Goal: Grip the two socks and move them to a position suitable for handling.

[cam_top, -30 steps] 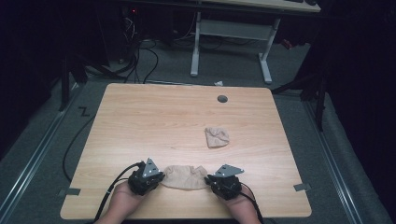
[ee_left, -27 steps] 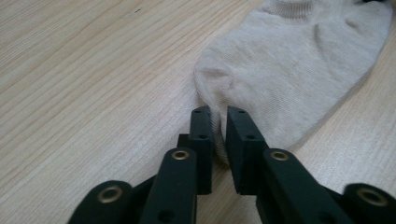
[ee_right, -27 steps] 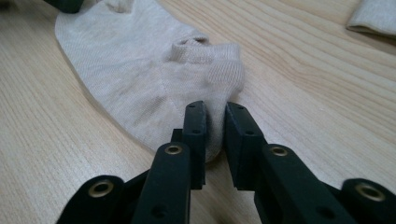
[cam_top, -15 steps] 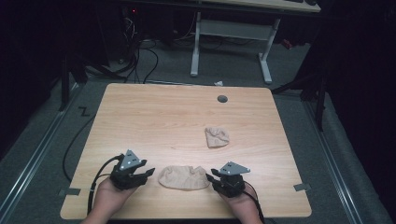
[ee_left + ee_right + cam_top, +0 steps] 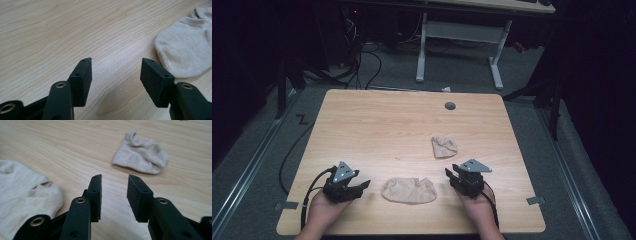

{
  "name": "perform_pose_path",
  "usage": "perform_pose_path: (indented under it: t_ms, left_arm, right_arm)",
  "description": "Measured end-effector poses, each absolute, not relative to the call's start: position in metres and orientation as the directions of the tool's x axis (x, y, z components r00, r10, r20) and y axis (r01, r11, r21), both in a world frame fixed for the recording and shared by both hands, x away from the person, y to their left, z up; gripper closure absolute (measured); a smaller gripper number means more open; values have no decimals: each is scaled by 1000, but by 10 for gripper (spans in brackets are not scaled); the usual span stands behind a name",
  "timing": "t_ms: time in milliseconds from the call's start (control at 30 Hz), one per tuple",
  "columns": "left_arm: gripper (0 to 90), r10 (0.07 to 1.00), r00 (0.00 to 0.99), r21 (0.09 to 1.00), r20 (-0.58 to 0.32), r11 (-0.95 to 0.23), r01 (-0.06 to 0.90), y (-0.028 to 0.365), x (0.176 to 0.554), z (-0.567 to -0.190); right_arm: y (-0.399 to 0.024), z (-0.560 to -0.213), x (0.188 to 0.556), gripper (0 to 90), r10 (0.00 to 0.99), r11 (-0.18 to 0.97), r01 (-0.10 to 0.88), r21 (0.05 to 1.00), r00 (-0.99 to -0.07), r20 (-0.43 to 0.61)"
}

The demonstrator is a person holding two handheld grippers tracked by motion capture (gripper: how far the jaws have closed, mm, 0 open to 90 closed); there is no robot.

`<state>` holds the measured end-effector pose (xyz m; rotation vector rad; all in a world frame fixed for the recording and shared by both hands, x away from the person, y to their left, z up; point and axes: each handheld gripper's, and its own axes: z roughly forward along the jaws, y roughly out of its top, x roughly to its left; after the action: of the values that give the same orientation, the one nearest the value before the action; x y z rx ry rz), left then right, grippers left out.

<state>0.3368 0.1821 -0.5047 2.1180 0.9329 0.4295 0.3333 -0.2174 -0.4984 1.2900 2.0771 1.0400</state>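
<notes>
High view shows 2 beige socks on the wooden table (image 5: 362,120). The near sock (image 5: 408,190) lies flat close to the person's edge, between the 2 grippers, and the far sock (image 5: 444,146) lies crumpled a little further up the table, toward the right. The left gripper (image 5: 362,185) is now at the left of the near sock with a clear strip of bare wood between them; 1 second ago it was at the sock's left end, and since then the hand went outward to the left. The right gripper (image 5: 451,175) stands just beside the sock's right end, also not touching it; earlier it was at that end too. The near sock itself looks more flat and spread than before. From the left gripper view, the left gripper (image 5: 116,65) has its jaws wide apart with only table between them, and the near sock (image 5: 186,48) is off to the right side; these jaws have just been opening. From the right gripper view, the right gripper (image 5: 114,180) has its jaws partly apart and nothing is between them, after they closed a little just now; the near sock (image 5: 23,195) lies at the left and the far sock (image 5: 141,153) is ahead.
</notes>
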Motion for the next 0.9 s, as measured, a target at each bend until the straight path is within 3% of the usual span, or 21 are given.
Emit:
perform_pose_path:
  t_ms: [433,900]
  left_arm:
    - [385,731,682,768,2,-438,467,184,338,-506]
    - [383,719,695,764,5,-451,461,183,338,-507]
  right_arm:
    - [-229,-478,379,632,916,240,538,808,-402,-4]
    - [-236,-492,423,581,932,232,612,756,-363,7]
